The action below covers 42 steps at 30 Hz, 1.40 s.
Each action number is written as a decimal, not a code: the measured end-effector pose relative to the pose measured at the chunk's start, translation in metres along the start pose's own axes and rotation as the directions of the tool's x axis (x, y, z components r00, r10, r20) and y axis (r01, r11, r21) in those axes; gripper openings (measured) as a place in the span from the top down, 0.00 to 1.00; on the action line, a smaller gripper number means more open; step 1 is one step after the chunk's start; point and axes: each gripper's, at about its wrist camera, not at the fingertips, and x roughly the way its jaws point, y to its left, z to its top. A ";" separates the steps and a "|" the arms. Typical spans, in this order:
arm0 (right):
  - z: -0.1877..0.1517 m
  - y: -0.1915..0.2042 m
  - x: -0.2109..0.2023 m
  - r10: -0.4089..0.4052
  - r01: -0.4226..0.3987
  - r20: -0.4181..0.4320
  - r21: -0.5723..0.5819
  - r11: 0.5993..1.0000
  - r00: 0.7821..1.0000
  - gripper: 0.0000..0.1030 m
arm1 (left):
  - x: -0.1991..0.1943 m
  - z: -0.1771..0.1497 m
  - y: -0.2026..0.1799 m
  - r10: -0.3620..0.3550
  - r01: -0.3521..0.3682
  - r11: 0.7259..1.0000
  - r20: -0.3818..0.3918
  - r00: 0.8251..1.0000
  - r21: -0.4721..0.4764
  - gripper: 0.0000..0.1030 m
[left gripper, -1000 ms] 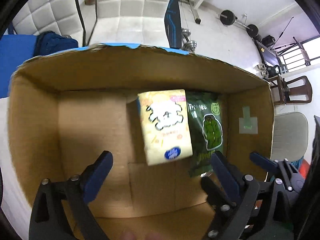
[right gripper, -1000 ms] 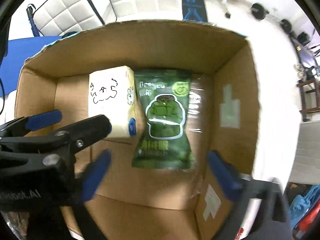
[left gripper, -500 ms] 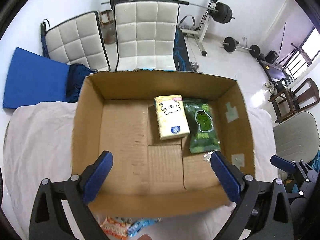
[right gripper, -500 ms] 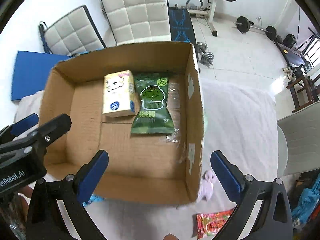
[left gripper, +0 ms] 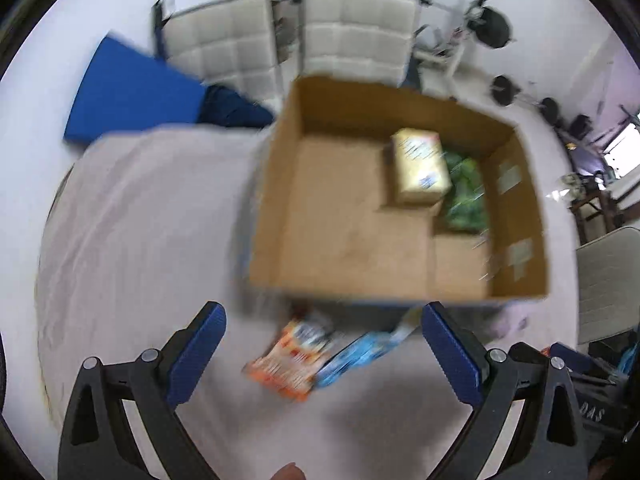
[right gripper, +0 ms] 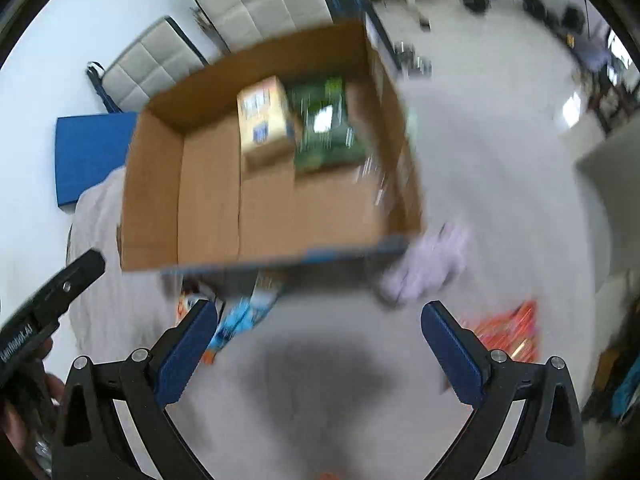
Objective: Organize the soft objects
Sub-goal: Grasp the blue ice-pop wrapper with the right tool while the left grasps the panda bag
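Note:
An open cardboard box point(left gripper: 280, 208) point(right gripper: 152, 184) stands on a pale cloth-covered table. Inside lie a yellow tissue pack point(left gripper: 420, 166) point(right gripper: 266, 118) and a green snack bag point(left gripper: 466, 196) point(right gripper: 326, 128). In front of the box lie an orange packet point(left gripper: 288, 356), a blue packet point(left gripper: 360, 354) point(right gripper: 244, 316), a lilac plush toy point(right gripper: 428, 264) and a red-orange packet point(right gripper: 508, 332). My left gripper point(left gripper: 320, 356) is open and empty above the orange and blue packets. My right gripper point(right gripper: 320, 354) is open and empty over the cloth, between the blue packet and the plush.
White padded chairs point(left gripper: 288, 40) and a blue mat point(left gripper: 128, 92) stand behind the table. Gym weights point(left gripper: 496, 28) are on the floor at the back right. A grey chair point(left gripper: 608, 280) is at the right. The left tool's body point(right gripper: 44, 308) shows at the right view's left edge.
Both grippers have pulled back and up out of the box, now over the cloth in front of it. The packets and plush have come into view. Both stay open.

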 end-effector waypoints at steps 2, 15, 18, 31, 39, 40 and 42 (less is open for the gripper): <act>-0.014 0.003 0.032 0.053 -0.048 -0.073 0.070 0.996 0.996 0.00 | 0.016 -0.015 0.019 0.026 -0.028 0.999 -0.049 0.998 -0.034 0.03; -0.056 0.063 0.189 0.173 -0.100 -0.227 0.300 0.949 0.958 0.31 | 0.087 -0.068 0.092 0.092 -0.107 0.993 -0.221 0.971 -0.058 0.03; -0.058 0.080 0.192 0.110 -0.054 -0.221 0.246 0.968 0.969 0.65 | 0.094 -0.074 0.090 0.086 -0.100 0.994 -0.239 0.967 -0.045 0.03; -0.125 0.067 0.171 -0.214 0.174 -0.297 -0.153 0.973 0.931 0.87 | 0.133 -0.072 0.021 0.038 0.010 0.988 -0.307 0.951 0.155 0.03; -0.131 0.032 0.152 -0.153 0.137 -0.250 -0.080 0.987 0.956 0.57 | 0.173 -0.062 -0.024 0.012 0.093 0.964 -0.389 0.921 0.251 0.10; -0.130 0.031 0.151 -0.148 0.136 -0.246 -0.066 0.989 0.958 0.57 | 0.175 -0.063 -0.027 -0.003 0.112 0.961 -0.396 0.918 0.253 0.16; -0.130 0.029 0.152 -0.132 0.124 -0.249 -0.047 0.991 0.960 0.57 | 0.178 -0.059 -0.029 -0.012 0.124 0.960 -0.406 0.914 0.252 0.27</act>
